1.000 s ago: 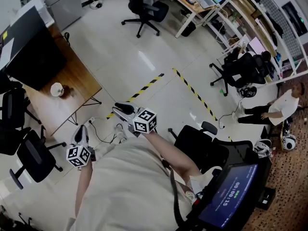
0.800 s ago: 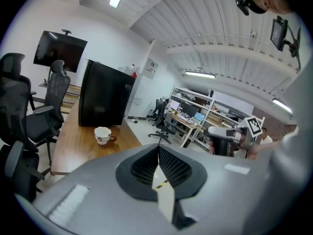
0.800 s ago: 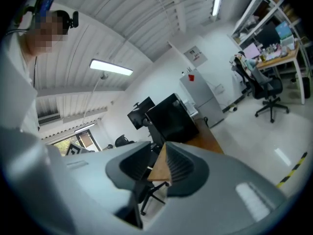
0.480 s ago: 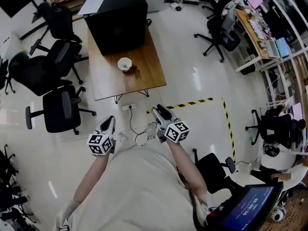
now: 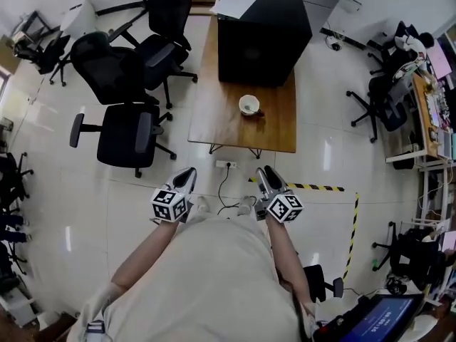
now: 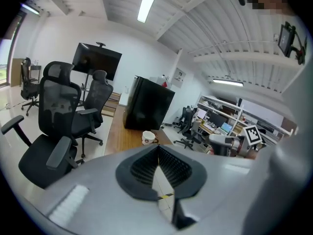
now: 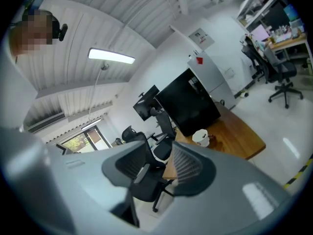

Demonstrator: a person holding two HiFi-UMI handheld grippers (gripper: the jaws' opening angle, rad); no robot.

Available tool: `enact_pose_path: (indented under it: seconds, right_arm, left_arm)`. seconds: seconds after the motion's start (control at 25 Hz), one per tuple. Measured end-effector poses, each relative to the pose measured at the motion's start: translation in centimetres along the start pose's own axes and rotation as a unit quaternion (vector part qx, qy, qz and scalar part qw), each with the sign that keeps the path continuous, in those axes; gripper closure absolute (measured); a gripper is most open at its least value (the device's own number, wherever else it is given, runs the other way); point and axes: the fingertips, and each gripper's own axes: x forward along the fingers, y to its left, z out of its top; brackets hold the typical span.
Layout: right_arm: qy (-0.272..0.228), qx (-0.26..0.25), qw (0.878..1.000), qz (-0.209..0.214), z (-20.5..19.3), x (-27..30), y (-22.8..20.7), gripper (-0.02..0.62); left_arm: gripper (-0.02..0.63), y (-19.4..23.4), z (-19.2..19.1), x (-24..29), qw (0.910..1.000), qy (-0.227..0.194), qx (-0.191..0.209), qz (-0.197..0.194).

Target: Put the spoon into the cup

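White ceramic cup (image 5: 249,105) on the brown wooden table (image 5: 214,116), straight ahead of both grippers and well apart from them. A small dark shape (image 5: 258,112) just right of it may be the spoon, too small to show its long axis. The right gripper (image 5: 265,174), slightly the nearer, has just been opening its jaws and has nothing between them; the left gripper (image 5: 187,176) has its jaws closed together on nothing.

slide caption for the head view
Left gripper and right gripper point at a table with a cup.

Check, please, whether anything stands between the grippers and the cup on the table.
Nothing visible does. Only floor with a power strip separates the left gripper and right gripper from the table, and the cup stands unobstructed on it. The right gripper's jaws have just been opening, empty.
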Motion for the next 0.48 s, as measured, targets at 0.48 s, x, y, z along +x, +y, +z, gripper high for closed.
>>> enact_pose_path:
  seconds: [0.48]
  right_arm:
    - [0.037, -0.079, 0.996, 0.008, 2.4, 1.1, -2.0, 0.512]
  left_arm:
    - [0.627, -3.0, 0.9, 3.8, 1.0000, 0.000, -0.002, 0.001]
